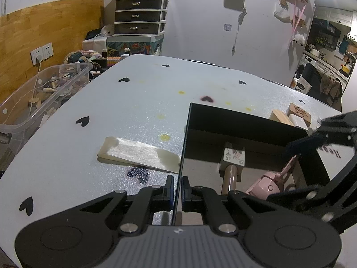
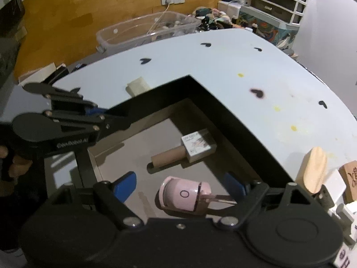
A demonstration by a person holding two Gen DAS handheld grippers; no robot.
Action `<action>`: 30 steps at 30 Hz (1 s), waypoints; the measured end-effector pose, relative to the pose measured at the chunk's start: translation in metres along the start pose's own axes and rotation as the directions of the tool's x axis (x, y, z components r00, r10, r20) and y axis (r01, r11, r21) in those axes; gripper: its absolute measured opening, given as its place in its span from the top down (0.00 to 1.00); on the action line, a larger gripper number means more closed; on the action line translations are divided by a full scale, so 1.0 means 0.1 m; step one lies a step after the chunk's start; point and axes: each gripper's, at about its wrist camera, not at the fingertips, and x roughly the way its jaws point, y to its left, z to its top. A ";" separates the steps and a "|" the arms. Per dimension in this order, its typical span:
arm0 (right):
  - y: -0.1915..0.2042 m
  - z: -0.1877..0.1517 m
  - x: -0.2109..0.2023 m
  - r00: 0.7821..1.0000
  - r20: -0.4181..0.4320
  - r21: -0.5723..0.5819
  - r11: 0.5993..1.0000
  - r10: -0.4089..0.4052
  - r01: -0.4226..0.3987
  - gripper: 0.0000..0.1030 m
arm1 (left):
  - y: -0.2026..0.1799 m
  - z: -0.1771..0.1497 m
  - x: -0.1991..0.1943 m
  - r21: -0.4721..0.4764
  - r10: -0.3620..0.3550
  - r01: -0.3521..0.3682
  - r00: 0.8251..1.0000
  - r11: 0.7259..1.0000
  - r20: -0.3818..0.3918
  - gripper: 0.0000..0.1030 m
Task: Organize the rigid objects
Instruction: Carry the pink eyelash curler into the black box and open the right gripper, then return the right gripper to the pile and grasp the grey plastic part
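Note:
A black open box (image 2: 223,111) sits on the white table (image 2: 234,67). My left gripper (image 1: 177,188) is shut on the box's left wall (image 1: 181,151); it also shows in the right wrist view (image 2: 98,111). Inside the box lie a nail-gel bottle (image 2: 185,149) with a white label and a pink device (image 2: 185,194); both also show in the left wrist view, bottle (image 1: 232,163) and device (image 1: 265,185). My right gripper (image 2: 180,185) is open above the pink device, not touching it.
A pale flat block (image 1: 138,154) lies left of the box. Wooden pieces (image 2: 312,169) and a stamped wooden block (image 2: 352,178) stand to the box's right. A clear plastic bin (image 1: 33,98) sits beside the table. Drawers (image 1: 140,13) stand behind.

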 end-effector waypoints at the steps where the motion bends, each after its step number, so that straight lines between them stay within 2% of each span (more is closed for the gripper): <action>1: -0.01 0.01 -0.03 1.000 0.007 0.005 1.000 0.003 -0.003 0.15 | 0.00 0.00 0.00 -0.002 -0.001 0.001 1.000 1.000 0.000 0.95; 10: -0.14 0.09 -0.35 0.997 0.080 0.077 0.997 0.017 -0.023 0.13 | 0.00 0.00 0.00 -0.003 -0.001 0.001 1.000 1.000 -0.001 0.95; 20: -0.27 0.06 -0.65 0.988 0.153 0.137 0.990 0.005 -0.026 0.05 | 0.01 -0.01 0.01 -0.001 0.001 -0.001 1.000 1.000 0.000 0.95; 26: -0.46 -0.04 -0.95 0.968 0.237 0.203 0.979 -0.079 0.030 0.01 | 0.02 -0.01 0.02 -0.002 0.001 -0.001 1.000 1.000 -0.001 0.95; 30: -0.70 -0.18 -1.11 0.946 0.278 0.294 0.952 -0.166 0.080 0.01 | 0.02 0.00 0.02 -0.003 0.000 0.000 1.000 1.000 0.000 0.95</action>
